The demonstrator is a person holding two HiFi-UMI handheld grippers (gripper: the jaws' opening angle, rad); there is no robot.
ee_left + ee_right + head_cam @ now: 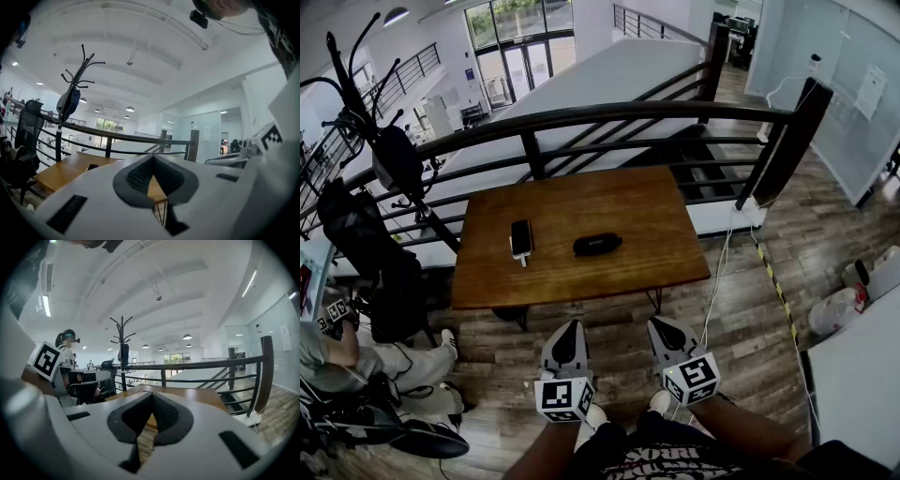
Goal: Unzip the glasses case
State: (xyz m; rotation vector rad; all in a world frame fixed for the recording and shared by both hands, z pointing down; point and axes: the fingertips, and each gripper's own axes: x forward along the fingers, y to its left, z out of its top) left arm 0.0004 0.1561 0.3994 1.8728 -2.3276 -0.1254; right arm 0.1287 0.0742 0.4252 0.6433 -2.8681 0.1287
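Both jaws pressed together, nothing held: left gripper (570, 328), right gripper (659, 325). Black oval glasses case (597, 244) lies on brown wooden table (675, 267), well ahead of my jaws. Plan: close in, open, pin case with left, find zipper pull with right.

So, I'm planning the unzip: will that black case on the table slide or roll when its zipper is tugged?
The case lies flat and oblong, so rolling seems unlikely. It looks small and sits loose on a smooth table, so a tug would probably drag it unless held. Its stiffness can't be judged from here.
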